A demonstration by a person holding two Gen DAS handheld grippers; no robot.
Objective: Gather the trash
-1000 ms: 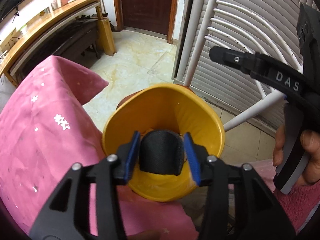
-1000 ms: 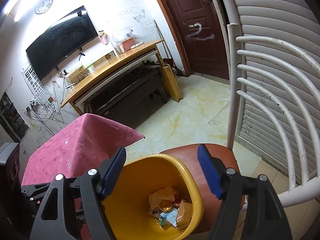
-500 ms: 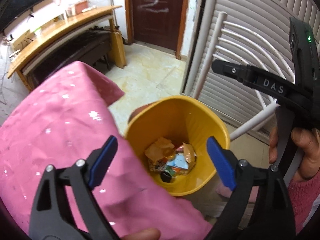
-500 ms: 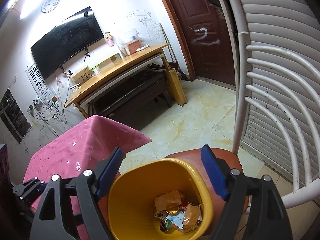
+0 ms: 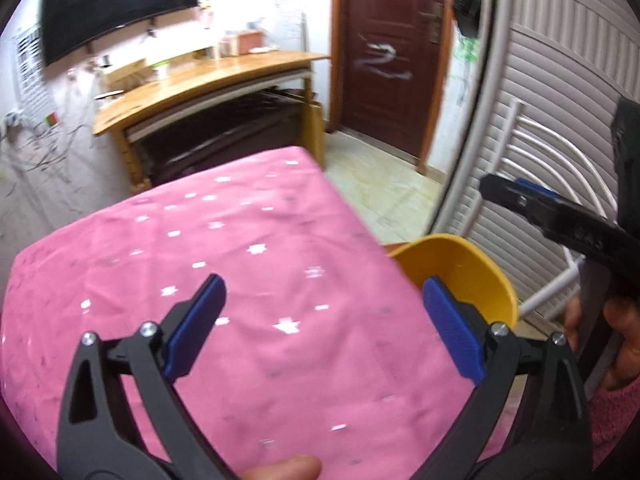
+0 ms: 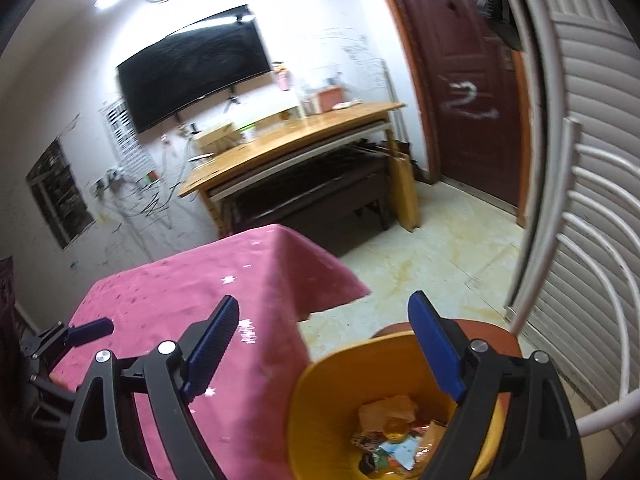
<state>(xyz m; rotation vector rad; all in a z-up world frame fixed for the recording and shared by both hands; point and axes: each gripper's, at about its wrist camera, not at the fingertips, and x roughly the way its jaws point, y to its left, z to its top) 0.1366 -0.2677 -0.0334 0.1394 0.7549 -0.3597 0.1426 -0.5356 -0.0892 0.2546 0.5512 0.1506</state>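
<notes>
A yellow bin [image 6: 320,408] stands on a red-brown chair seat [image 6: 496,332] beside the pink table. It holds several pieces of trash [image 6: 392,432], among them paper and wrappers. My right gripper [image 6: 324,344] is open and empty above the bin's near-left rim. My left gripper [image 5: 320,320] is open and empty over the pink star-patterned tablecloth [image 5: 200,248]. The bin's rim [image 5: 464,264] shows past the table edge in the left wrist view, its inside hidden. The right gripper's finger [image 5: 560,220] shows there at right.
A white chair back [image 6: 568,264] rises right of the bin, against a slatted shutter [image 6: 600,120]. A wooden desk [image 6: 288,144] and a dark red door [image 6: 468,80] stand beyond a tiled floor [image 6: 420,256].
My left gripper let a black object drop into the bin, opened, then swung left and up over the tablecloth. My right gripper rose slightly and shifted left.
</notes>
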